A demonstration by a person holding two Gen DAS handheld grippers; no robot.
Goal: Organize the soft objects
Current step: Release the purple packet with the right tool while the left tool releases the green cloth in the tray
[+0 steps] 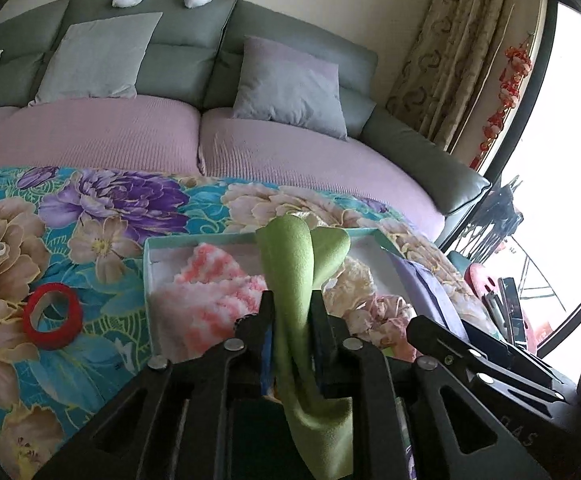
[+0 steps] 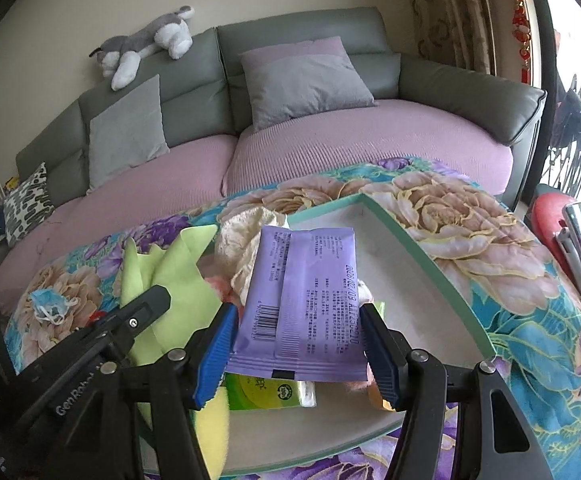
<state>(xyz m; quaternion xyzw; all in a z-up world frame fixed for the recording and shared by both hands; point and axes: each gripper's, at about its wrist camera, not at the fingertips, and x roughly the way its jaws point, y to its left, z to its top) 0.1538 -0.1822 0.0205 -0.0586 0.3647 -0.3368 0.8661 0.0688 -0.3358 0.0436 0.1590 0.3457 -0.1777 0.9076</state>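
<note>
Green cloth [image 1: 290, 264] pinched in left tool [image 1: 292, 308], purple packet [image 2: 304, 300] clamped in right tool [image 2: 298, 344]

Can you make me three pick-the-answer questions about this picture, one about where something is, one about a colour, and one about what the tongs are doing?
1. Where is the plush dog?
A. on top of the sofa back
B. in the box
C. on the floor

2. What colour is the cloth in the left tongs?
A. red
B. green
C. black

3. What are the right tongs doing?
A. hanging empty
B. pinching the mask
C. holding a purple packet

Answers: 1 A, it sprawls along the sofa's top. 2 B, green cloth runs between the fingers. 3 C, the packet sits between both blue pads.
</note>
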